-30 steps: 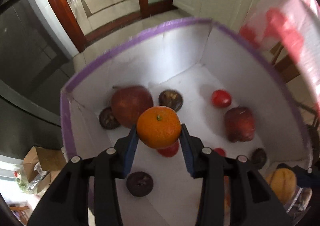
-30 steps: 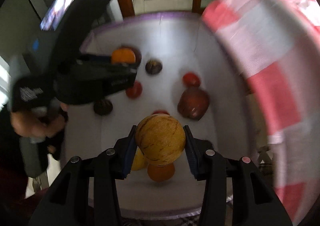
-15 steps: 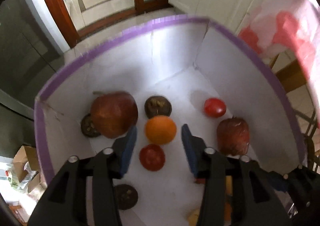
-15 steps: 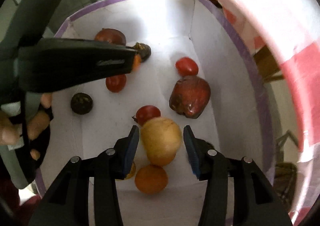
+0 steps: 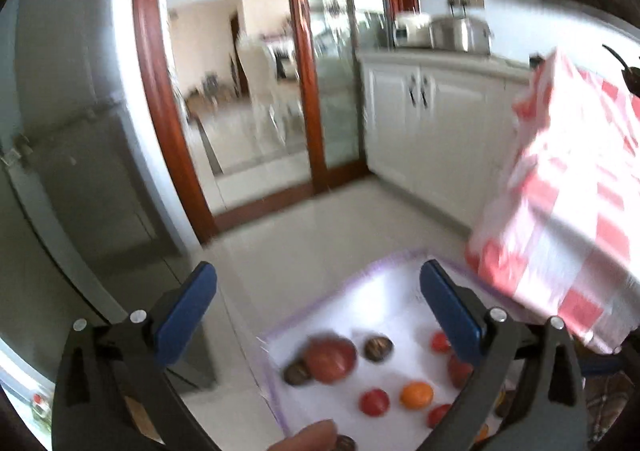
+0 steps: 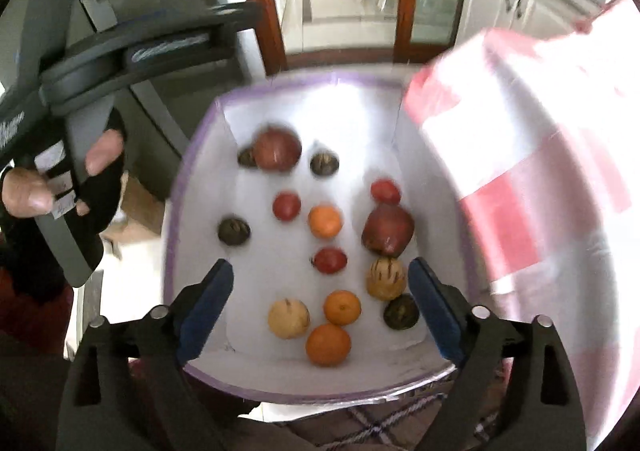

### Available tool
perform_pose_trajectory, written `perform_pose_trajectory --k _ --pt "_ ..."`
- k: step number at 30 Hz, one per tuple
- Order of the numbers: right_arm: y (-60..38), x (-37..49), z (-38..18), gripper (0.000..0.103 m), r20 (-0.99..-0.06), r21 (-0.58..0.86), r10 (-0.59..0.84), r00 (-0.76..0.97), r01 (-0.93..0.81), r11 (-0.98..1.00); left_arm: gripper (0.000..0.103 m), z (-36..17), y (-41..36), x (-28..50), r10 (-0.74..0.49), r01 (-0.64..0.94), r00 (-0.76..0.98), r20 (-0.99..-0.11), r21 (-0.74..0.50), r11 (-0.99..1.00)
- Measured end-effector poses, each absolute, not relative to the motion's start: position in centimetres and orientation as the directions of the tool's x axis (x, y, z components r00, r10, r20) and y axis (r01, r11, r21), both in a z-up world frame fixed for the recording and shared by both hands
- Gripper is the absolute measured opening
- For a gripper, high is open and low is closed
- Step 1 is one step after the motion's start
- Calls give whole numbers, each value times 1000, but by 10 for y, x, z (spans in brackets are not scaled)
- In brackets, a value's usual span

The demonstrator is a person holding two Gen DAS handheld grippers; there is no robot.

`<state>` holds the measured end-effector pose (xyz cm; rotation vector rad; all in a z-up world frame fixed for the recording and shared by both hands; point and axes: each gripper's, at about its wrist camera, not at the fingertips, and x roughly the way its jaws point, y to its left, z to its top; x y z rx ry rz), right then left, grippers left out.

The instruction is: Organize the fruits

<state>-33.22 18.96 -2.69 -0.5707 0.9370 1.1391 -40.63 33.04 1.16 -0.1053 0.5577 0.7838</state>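
Observation:
A white box with a purple rim (image 6: 176, 211) holds the fruit. My right gripper (image 6: 320, 271) hangs above its near end, jaws opening wide, nothing pressed between them. The striped yellow melon (image 6: 386, 277) lies on the box floor beside a dark red fruit (image 6: 387, 231). An orange (image 6: 325, 221) rests mid-box among red tomatoes (image 6: 286, 205) and dark round fruits (image 6: 234, 231). My left gripper (image 5: 316, 283) is raised and tilted toward the door, its jaws opening and empty. Low in that view, blurred, are the box (image 5: 272, 391) and the orange (image 5: 416, 395).
A red-and-white checked cloth (image 6: 540, 171) hangs over the box's right side (image 5: 568, 211). A gloved hand (image 6: 100, 155) holds the left tool at the upper left. A wood-framed glass door (image 5: 304, 91), white cabinets (image 5: 420, 123) and a grey appliance (image 5: 80, 171) stand beyond.
Both grippers opened and let go of their fruit: the orange and the yellow melon now lie in the box. Both grippers rose, and the left one tilted up toward the door.

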Motion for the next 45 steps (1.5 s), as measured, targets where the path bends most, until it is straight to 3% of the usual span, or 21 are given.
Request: perform_pose_trajectory --k 6,12,18,45 --pt "186 -333 2 87 -833 80 526 172 -904 421 102 26 323 -408 546 -655 562 -622 69 753" --pt "184 -335 -32 87 -900 24 397 181 -888 459 102 -18 310 -400 486 -627 429 -762 136 767" --pt "186 -324 -73 87 -949 20 280 145 -858 514 102 -55 299 -393 380 -613 379 -844 79 787" --pt "186 -324 -75 87 -945 -20 271 182 -862 507 102 -61 308 -391 349 -625 375 -859 44 780"
